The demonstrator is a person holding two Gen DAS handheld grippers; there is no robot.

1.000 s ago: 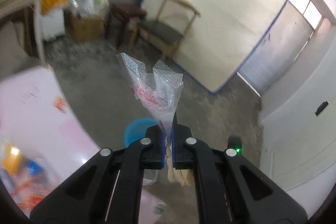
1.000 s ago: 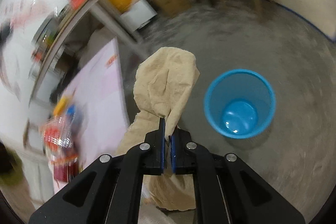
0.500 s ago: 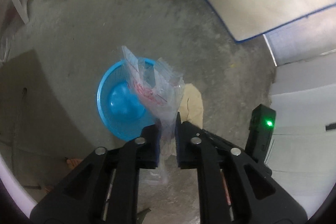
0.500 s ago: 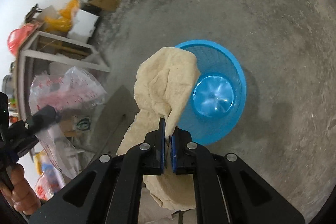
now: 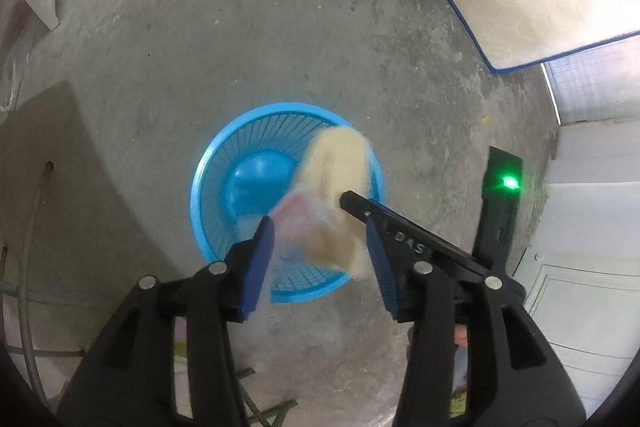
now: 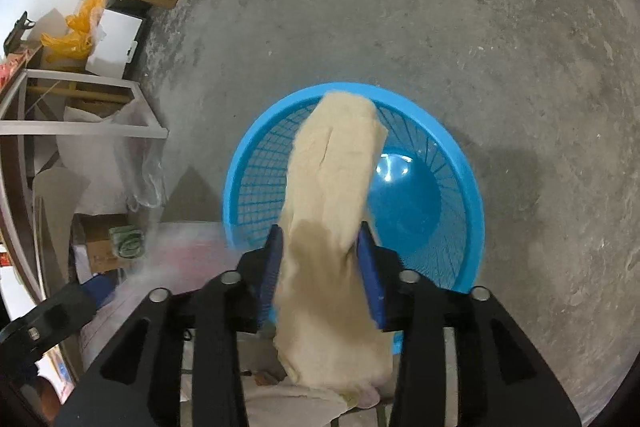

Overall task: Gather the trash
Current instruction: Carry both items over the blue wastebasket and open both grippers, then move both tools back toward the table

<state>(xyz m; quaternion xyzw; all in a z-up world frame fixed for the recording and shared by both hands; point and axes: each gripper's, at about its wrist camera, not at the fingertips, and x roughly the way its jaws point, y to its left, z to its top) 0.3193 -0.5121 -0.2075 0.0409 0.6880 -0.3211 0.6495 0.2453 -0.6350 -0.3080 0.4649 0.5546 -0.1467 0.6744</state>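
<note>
My left hand-held gripper (image 5: 320, 259) opening over blue basket (image 5: 208, 167) on floor, clear wrapper (image 5: 296, 215) slipping free; right hand-held gripper (image 6: 320, 259) opening, beige cloth (image 6: 336, 163) dropping toward basket. Release step; next, likely lift clear, fetch more trash.

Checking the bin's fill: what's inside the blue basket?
The basket floor shows bare blue; nothing visibly rests there. The tan cloth covers part of the wall.

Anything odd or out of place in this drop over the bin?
Nothing stands out. Both grippers' jaws are opening above the blue mesh bin: the beige cloth between the right gripper's pads, the blurred clear plastic bag by the left's.
</note>
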